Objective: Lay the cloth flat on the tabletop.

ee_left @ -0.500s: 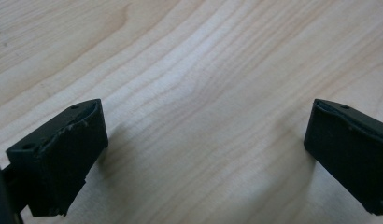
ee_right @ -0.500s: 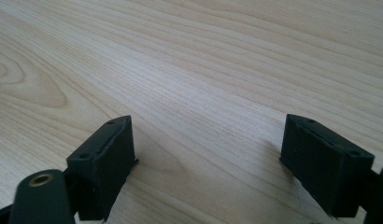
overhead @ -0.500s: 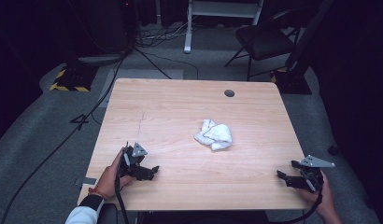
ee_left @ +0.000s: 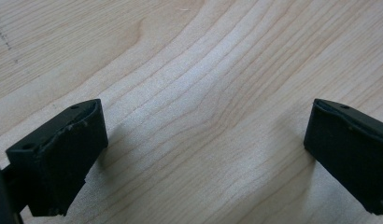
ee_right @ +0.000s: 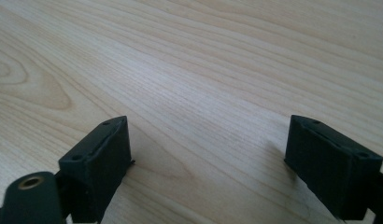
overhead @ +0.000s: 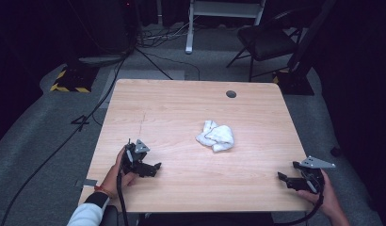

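Note:
A crumpled white cloth (overhead: pixel 215 135) lies a little right of the middle of the light wooden table (overhead: pixel 181 108). My left gripper (overhead: pixel 156 167) rests low over the near left part of the table, open, its jaws pointing right. Bare wood shows between its wide-spread jaws in the left gripper view (ee_left: pixel 206 140). Near the front right corner my right gripper (overhead: pixel 281 178) is open too, jaws pointing left. In the right gripper view (ee_right: pixel 208 149) only wood grain lies between its jaws. Both grippers are well apart from the cloth.
A round grey cable port (overhead: pixel 231 94) sits near the table's far edge. Beyond the table stand a black chair (overhead: pixel 269 40), a white frame (overhead: pixel 224 19) and floor cables (overhead: pixel 111 75). A yellow-black striped block (overhead: pixel 68 82) lies on the floor at far left.

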`<state>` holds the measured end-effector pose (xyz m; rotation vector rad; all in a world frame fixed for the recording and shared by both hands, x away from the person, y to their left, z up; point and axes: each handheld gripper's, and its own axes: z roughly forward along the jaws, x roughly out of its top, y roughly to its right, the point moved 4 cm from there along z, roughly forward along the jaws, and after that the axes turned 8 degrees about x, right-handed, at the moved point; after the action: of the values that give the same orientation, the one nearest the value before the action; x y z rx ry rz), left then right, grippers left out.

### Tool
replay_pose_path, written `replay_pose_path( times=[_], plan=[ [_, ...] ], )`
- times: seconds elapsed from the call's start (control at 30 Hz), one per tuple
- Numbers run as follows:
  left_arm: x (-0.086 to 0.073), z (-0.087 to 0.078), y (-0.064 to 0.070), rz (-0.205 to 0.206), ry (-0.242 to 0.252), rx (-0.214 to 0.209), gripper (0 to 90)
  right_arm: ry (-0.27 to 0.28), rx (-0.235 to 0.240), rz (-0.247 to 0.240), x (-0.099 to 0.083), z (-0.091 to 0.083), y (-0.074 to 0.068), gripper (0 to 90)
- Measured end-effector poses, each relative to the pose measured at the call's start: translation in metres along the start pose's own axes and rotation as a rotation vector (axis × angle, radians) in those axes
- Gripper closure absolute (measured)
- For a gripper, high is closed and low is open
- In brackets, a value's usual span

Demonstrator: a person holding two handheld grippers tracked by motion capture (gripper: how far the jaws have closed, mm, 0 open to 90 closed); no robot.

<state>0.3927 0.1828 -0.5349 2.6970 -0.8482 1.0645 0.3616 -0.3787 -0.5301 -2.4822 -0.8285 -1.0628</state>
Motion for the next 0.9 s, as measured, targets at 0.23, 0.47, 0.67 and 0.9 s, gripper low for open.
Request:
replay_pose_path(
  times=[0.23, 0.47, 0.67, 0.9],
  plan=[
    [0.000, -0.001, 0.003, 0.029, 0.004, -0.026, 0.3, -0.048, 0.021, -0.077, 0.007, 0.001, 0.000, 17.2],
    [-0.004, -0.003, 0.000, 0.088, 0.009, -0.080, 0.3, -0.009, 0.081, -0.119, 0.036, 0.014, -0.001, 26.9],
    [-0.006, -0.004, -0.004, 0.107, 0.014, -0.101, 0.3, -0.006, 0.111, -0.169, 0.066, 0.028, -0.008, 31.7],
    [-0.006, -0.004, -0.004, 0.107, 0.014, -0.101, 0.3, 0.002, 0.144, -0.243, 0.108, 0.050, -0.031, 35.1]
  ],
)
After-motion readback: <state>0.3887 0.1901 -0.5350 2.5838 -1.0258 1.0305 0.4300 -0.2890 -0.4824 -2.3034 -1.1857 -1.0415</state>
